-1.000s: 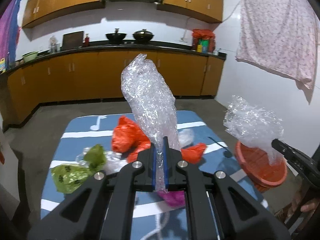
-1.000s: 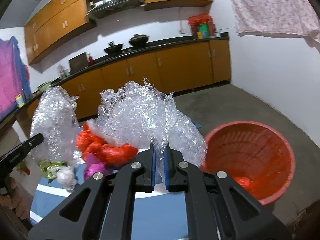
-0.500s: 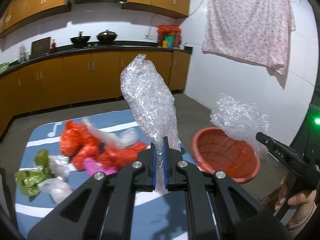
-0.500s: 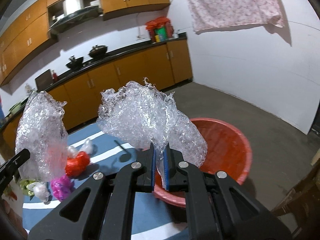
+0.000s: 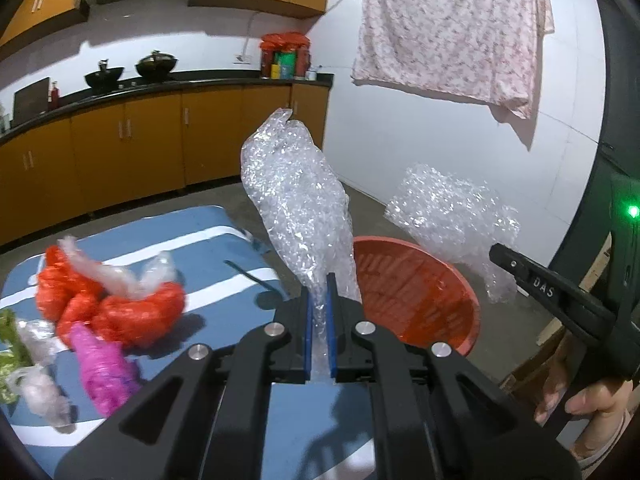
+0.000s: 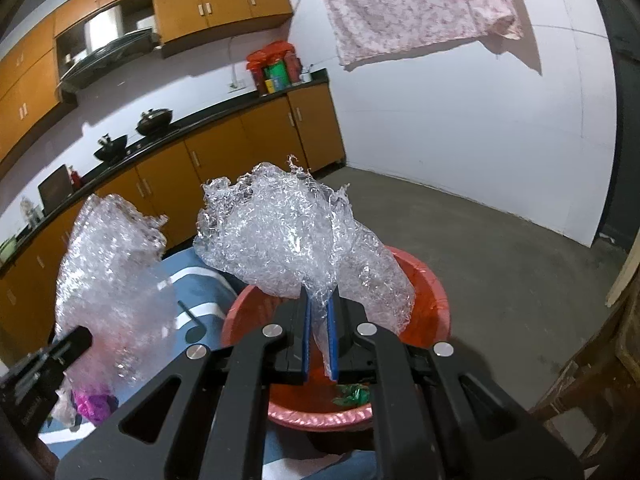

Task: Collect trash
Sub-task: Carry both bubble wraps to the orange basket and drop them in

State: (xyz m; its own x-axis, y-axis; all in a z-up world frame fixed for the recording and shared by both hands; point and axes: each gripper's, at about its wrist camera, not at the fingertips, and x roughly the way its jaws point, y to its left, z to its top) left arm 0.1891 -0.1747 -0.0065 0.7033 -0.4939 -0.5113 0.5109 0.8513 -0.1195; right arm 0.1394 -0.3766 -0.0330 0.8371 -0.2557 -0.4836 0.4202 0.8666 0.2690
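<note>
My left gripper (image 5: 319,292) is shut on a tall wad of clear bubble wrap (image 5: 298,200), held upright just left of the red basin (image 5: 416,300). My right gripper (image 6: 319,312) is shut on a second, wider wad of bubble wrap (image 6: 288,236), held over the red basin (image 6: 432,284). In the left wrist view the right gripper (image 5: 504,256) comes in from the right with its wad (image 5: 452,216) beyond the basin's far rim. The left gripper's wad (image 6: 112,272) shows at the left of the right wrist view. Something green (image 6: 352,394) lies inside the basin.
On the blue striped table (image 5: 200,236) lie red bags (image 5: 116,304), a pink bag (image 5: 104,368), clear bags (image 5: 38,392) and a green bag (image 5: 8,332). Orange kitchen cabinets (image 5: 140,140) line the back wall. A floral cloth (image 5: 452,32) hangs on the white wall. Wooden furniture (image 6: 592,380) stands at right.
Both grippers swung right with their wads, away from the table's trash pile and towards the red basin. The right wad now hangs over the basin; the left one is beside its rim.
</note>
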